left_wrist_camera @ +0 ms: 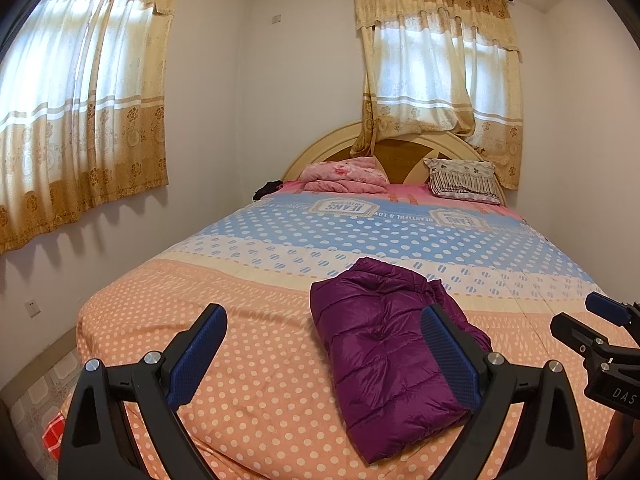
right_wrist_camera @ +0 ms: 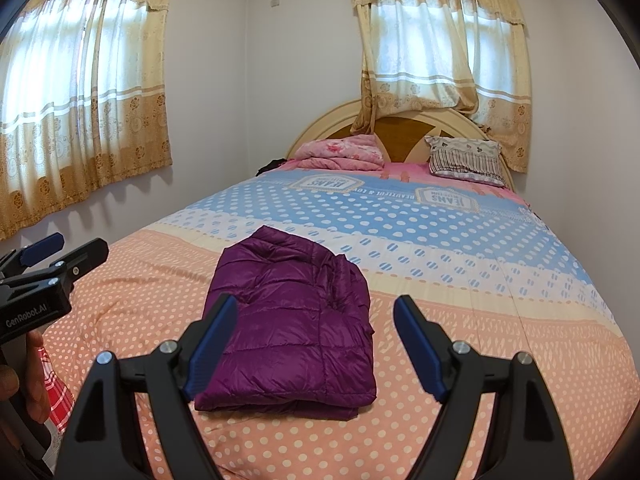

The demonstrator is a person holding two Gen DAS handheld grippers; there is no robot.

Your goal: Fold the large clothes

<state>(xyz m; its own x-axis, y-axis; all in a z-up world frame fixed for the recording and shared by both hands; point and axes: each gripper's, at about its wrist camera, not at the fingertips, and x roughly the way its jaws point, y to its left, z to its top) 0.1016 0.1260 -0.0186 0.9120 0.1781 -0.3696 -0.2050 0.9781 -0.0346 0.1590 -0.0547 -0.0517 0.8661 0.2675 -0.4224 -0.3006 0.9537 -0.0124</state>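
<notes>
A purple quilted puffer jacket (left_wrist_camera: pixel 384 344) lies folded into a compact rectangle on the bed's orange dotted cover (left_wrist_camera: pixel 248 344); it also shows in the right wrist view (right_wrist_camera: pixel 288 328). My left gripper (left_wrist_camera: pixel 324 320) is open and empty, held above the bed just left of the jacket, its right pad in front of the jacket's right side. My right gripper (right_wrist_camera: pixel 316 312) is open and empty, held above the jacket's near end. The right gripper shows at the right edge of the left wrist view (left_wrist_camera: pixel 600 320), and the left gripper at the left edge of the right wrist view (right_wrist_camera: pixel 52 256).
A pink folded blanket (left_wrist_camera: pixel 344 176) and a patterned pillow (left_wrist_camera: pixel 464 180) lie at the headboard (left_wrist_camera: pixel 400 152). Curtained windows are on the left wall (left_wrist_camera: pixel 80 112) and behind the bed (left_wrist_camera: pixel 436 68). A red checked cloth (right_wrist_camera: pixel 56 396) hangs at the bed's near left edge. Tiled floor (left_wrist_camera: pixel 44 392) lies left.
</notes>
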